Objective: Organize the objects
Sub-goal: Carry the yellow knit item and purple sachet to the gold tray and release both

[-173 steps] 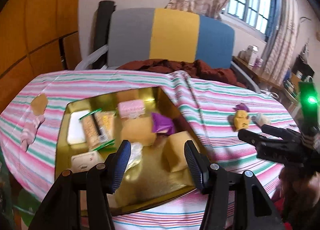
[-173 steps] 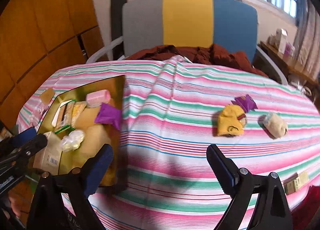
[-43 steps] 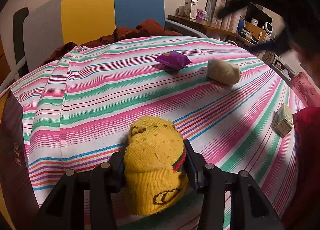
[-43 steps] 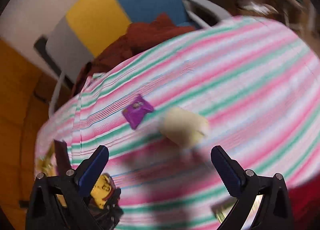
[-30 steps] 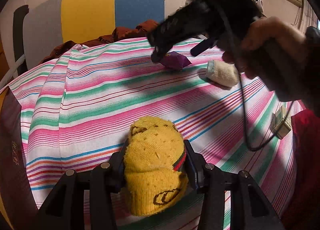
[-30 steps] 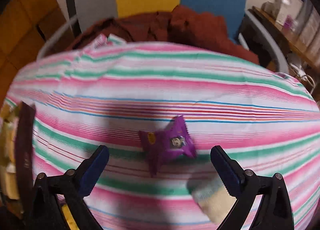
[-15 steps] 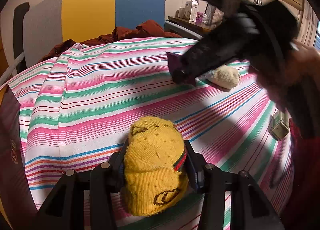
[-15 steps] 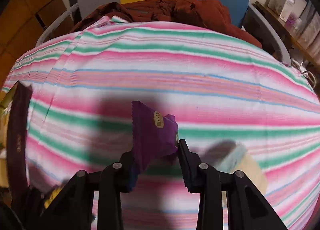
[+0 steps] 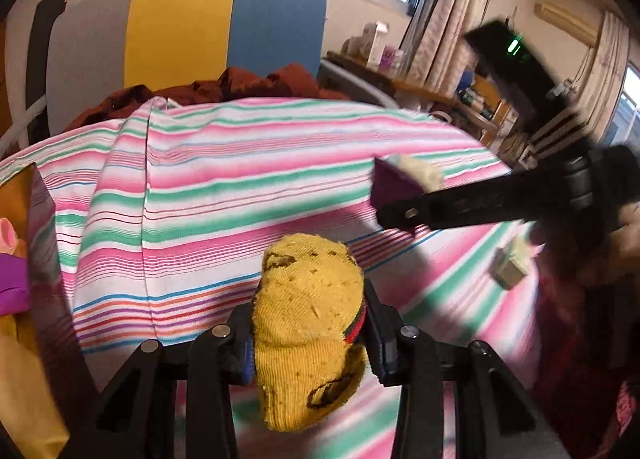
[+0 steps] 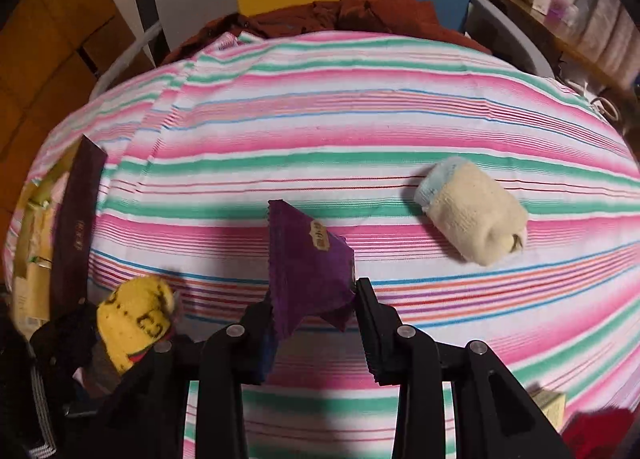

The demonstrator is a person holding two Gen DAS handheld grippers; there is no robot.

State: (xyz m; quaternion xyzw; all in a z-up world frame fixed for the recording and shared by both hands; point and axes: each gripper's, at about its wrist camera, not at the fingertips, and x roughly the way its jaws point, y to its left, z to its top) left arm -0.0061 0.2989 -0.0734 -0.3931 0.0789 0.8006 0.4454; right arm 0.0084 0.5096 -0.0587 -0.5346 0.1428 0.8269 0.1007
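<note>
Yellow sock (image 9: 308, 323): pinched in closing left tongs (image 9: 310, 343), above the striped worktop (image 9: 224, 195).
Purple packet (image 10: 310, 263): pinched in right tongs (image 10: 314, 323) by its lower edge (thin hold).
Risk: packet could slip out; both loads may collide near the tray (image 10: 76, 227).

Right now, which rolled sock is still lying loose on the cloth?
The cream sock with the pale blue cuff: it lies on the striped cloth, ungripped. The yellow sock sits squeezed in the left gripper.
</note>
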